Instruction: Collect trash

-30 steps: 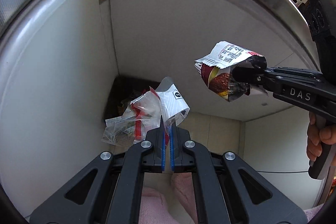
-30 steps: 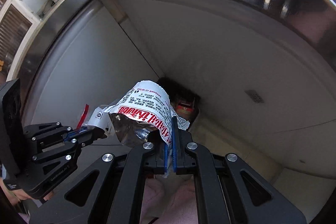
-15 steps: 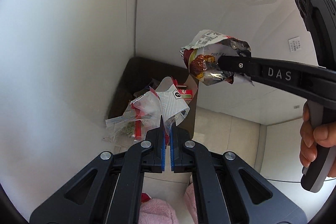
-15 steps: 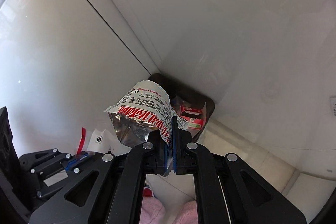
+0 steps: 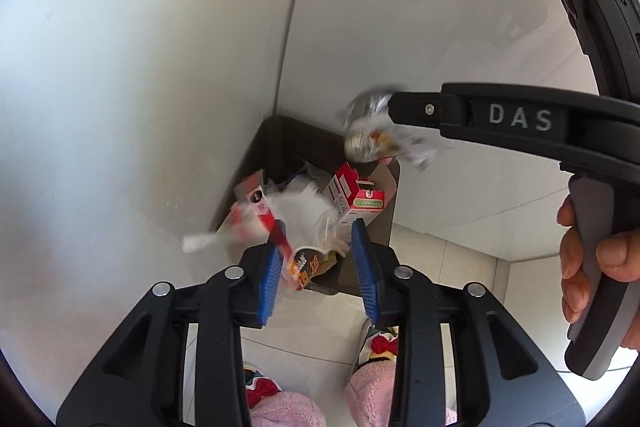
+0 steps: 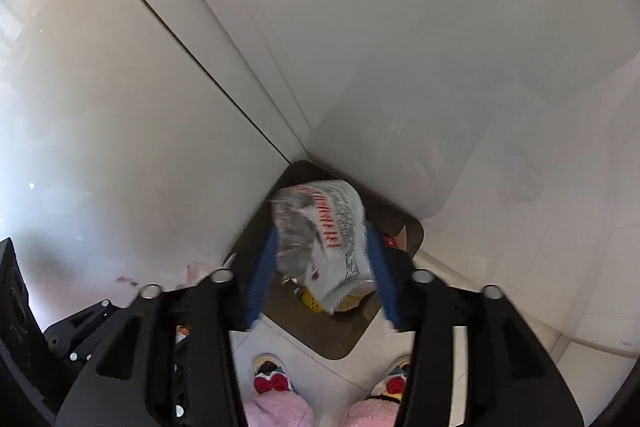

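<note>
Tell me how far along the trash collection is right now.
Done: a carton and other scraps already lie in the dark bin. In hand: both jaws have just been opening; the left gripper is letting go of clear wrappers, and the right gripper of a snack bag, blurred above the bin. Left: both pieces landing inside.

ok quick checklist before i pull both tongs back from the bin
1. Left tongs open: ok, the jaws have just been opening and the blue pads stand apart.
2. Clear wrappers released: cannot tell, they are blurred right by the left pad.
3. Right tongs open: ok, the jaws have just been opening.
4. Snack bag released: ok, it is blurred, loose between the pads above the bin.
5. Both drops lined up over the bin: ok for the bag; the wrappers sit near its left rim, cannot tell.
6. Slippers away from the bin: ok.
</note>
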A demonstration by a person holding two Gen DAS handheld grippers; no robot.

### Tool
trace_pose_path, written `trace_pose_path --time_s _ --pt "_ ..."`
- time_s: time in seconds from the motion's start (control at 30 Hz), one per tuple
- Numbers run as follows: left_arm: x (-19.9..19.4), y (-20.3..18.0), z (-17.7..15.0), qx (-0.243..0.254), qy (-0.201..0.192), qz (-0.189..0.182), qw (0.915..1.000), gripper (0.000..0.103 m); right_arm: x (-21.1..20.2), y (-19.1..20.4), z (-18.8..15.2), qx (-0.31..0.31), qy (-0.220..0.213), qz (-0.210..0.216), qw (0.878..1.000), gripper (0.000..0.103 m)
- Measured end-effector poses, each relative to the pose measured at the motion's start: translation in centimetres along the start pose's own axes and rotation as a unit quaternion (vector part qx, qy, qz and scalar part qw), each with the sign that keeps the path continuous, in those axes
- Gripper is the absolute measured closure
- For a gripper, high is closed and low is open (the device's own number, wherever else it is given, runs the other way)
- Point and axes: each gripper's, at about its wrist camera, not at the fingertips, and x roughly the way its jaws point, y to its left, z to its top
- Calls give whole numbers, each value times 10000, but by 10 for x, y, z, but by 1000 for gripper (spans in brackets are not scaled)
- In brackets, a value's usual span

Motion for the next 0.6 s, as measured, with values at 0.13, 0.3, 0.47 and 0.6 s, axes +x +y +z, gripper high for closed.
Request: trace_pose_path --time_s 0.13,0.3,0.47,0.6 --pt "-5 1 2 -25 -5 2 10000 63 -11 10 -4 -79 -57 8 10000 46" --pt "-20 2 5 -52 -38 23 10000 37 -34 18 -9 -162 -108 -21 9998 39" --pt "-46 2 12 -90 -133 40 9999 17 -74 18 -18 -171 -193 -50 9997 17" --pt "-75 -8 16 -12 -199 39 9998 8 -117 16 -22 -158 -333 -90 9993 4"
